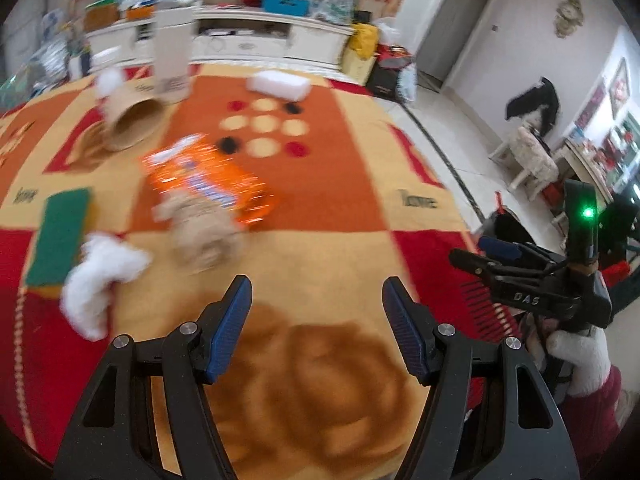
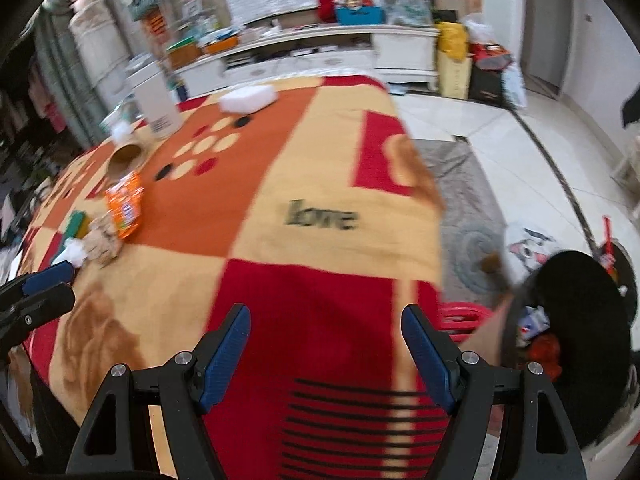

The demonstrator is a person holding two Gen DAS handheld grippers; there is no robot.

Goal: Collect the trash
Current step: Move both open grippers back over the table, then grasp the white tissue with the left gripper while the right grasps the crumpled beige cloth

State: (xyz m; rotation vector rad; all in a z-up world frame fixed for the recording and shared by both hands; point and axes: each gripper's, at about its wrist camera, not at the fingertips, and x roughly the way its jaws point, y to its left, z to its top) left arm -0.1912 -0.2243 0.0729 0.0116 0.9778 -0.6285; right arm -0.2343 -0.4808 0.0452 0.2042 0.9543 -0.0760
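Note:
Trash lies on a table covered by a red, orange and cream cloth [image 1: 340,248]. An orange snack bag [image 1: 208,180] sits mid-table, a crumpled brown paper wad [image 1: 204,236] just in front of it, and a white tissue [image 1: 100,280] at the left. A brown paper cup [image 1: 132,124] lies tipped over farther back. My left gripper [image 1: 316,304] hovers open and empty above the near part of the cloth. My right gripper [image 2: 326,328] is open and empty over the table's right end, and it also shows in the left wrist view [image 1: 480,252]. The same bag [image 2: 126,208] and wad [image 2: 102,242] appear far left in the right wrist view.
A green sponge [image 1: 60,236], a white block [image 1: 278,86] and a tall white carton [image 1: 172,60] also stand on the cloth. A black-lined bin [image 2: 576,340] holding wrappers sits on the floor right of the table, beside a red basket [image 2: 464,318]. A white cabinet [image 1: 248,40] runs behind.

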